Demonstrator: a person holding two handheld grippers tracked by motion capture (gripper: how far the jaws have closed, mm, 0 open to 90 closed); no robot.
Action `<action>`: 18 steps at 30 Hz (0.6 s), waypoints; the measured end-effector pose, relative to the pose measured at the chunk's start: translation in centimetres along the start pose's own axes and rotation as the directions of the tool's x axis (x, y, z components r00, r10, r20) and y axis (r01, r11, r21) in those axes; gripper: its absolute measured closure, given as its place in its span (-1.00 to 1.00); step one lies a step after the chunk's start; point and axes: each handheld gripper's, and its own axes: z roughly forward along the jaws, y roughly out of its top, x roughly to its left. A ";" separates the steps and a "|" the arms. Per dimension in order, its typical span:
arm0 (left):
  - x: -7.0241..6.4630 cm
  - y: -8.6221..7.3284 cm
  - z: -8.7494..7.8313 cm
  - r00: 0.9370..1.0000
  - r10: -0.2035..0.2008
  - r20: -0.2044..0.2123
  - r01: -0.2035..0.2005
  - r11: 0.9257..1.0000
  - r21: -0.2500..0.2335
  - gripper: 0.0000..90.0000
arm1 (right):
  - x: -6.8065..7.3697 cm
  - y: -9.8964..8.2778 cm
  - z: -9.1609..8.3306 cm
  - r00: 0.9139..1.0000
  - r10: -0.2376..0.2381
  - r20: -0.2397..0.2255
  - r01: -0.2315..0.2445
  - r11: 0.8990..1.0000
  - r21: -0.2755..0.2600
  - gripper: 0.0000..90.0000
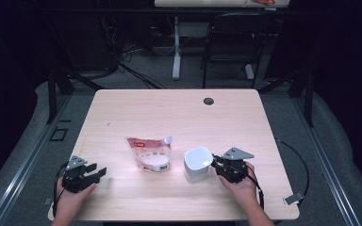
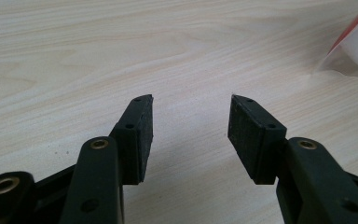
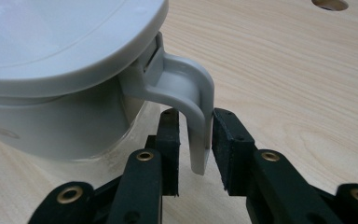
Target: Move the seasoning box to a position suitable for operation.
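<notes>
The white lidded container [image 1: 197, 165] stood on the tabletop [image 1: 179, 113] toward the near edge, a little right of the middle. In the right gripper view its pale grey lid [image 3: 60, 37] sat closed on a translucent body, and a curved grey handle [image 3: 193, 107] hooked out from the lid's rim and dropped straight down beside the wall. The right tool [image 3: 195, 149] met the container from the right-edge side, with the person's right hand [image 1: 241, 184] behind it near the near edge. Its two black jaws stood on either side of the handle's hanging tip: the right pad [image 3: 223, 144] lay against the handle or just beside it, while the other pad [image 3: 170, 149] stood off with a narrow gap, so the handle sat between the jaws without a firm clamp on it; whether the right pad truly pressed could not be told.

Just left of the container, close but apart, a clear pouch [image 1: 150, 153] with red print and white contents lay flat, its spout corner pointing toward the container's side.

Farther left, well apart from the pouch, the left tool [image 1: 98, 172] rested near the near-left corner in the person's left hand [image 1: 70, 197]. Its jaws stood apart with bare wood between them, and its pads [image 2: 142, 135] gripped nothing; a corner of the pouch showed at the upper right of the left gripper view.

A dark round hole [image 1: 209, 101] sat in the tabletop near the far edge, right of centre.
</notes>
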 end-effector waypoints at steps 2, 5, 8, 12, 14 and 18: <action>0.0 0.0 0.0 1.000 0.000 0.001 0.000 1.000 0.001 0.12 | 0.1 0.0 0.1 1.000 -0.004 0.005 0.004 1.000 0.001 0.62; 0.0 -0.1 -0.1 1.000 -0.003 -0.002 0.003 1.000 0.001 0.12 | 0.1 0.2 0.3 1.000 -0.001 0.019 0.001 1.000 0.011 0.69; 0.1 -0.2 -0.2 1.000 -0.004 -0.005 0.004 1.000 0.001 0.12 | 0.3 0.3 0.4 0.999 -0.027 0.042 0.027 1.000 0.013 0.72; 0.1 -0.2 -0.3 1.000 -0.003 -0.006 0.003 1.000 -0.001 0.12 | 0.4 0.4 0.4 0.998 -0.046 0.046 0.045 0.999 0.018 0.74; 0.2 -0.2 -0.3 1.000 -0.003 -0.005 0.003 1.000 -0.001 0.12 | 0.5 0.4 0.4 0.997 -0.055 0.049 0.054 0.998 0.023 0.77; 0.0 -0.1 -0.2 1.000 0.001 -0.001 -0.001 1.000 0.001 0.12 | 0.6 0.4 0.1 0.997 -0.069 0.042 0.068 0.997 0.026 0.82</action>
